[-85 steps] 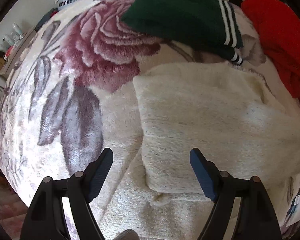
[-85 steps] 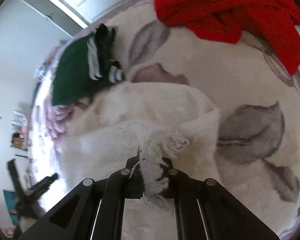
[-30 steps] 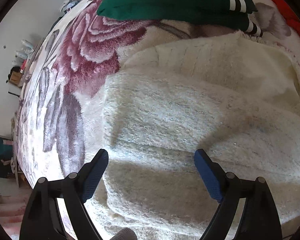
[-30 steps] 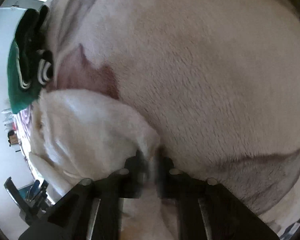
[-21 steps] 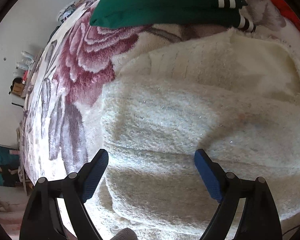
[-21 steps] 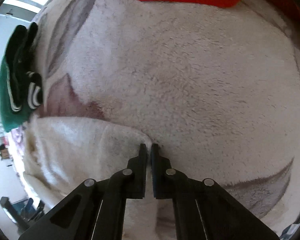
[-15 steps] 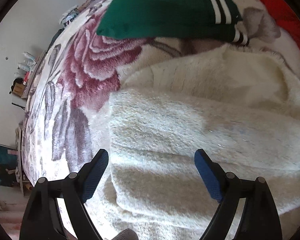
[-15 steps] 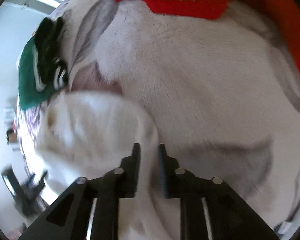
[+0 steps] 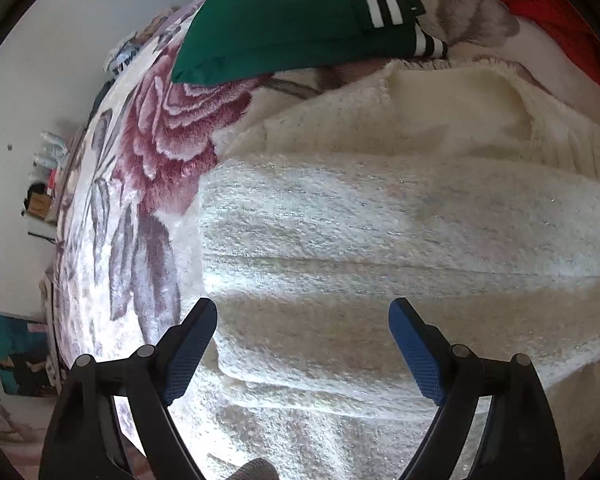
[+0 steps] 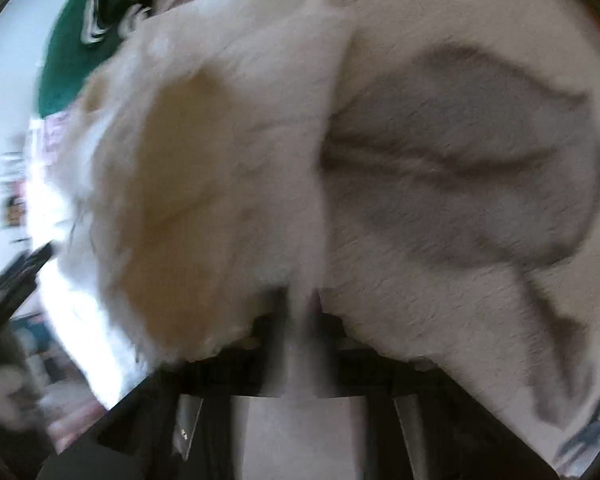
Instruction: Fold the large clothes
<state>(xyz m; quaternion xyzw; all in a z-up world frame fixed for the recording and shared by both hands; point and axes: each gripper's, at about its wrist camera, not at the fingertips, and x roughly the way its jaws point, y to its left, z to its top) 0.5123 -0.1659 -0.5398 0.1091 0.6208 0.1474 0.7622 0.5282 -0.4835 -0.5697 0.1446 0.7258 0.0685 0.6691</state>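
Left claw (image 9: 303, 322) gapes over cream sweater (image 9: 379, 232) lying crosswise; right claw (image 10: 303, 300) pinches its edge.

Pale wall (image 9: 60, 60), perhaps cluttered shelf (image 9: 44, 184)

left wrist: steep down, close | right wrist: closer | shared: cream sweater (image 9: 379, 232)
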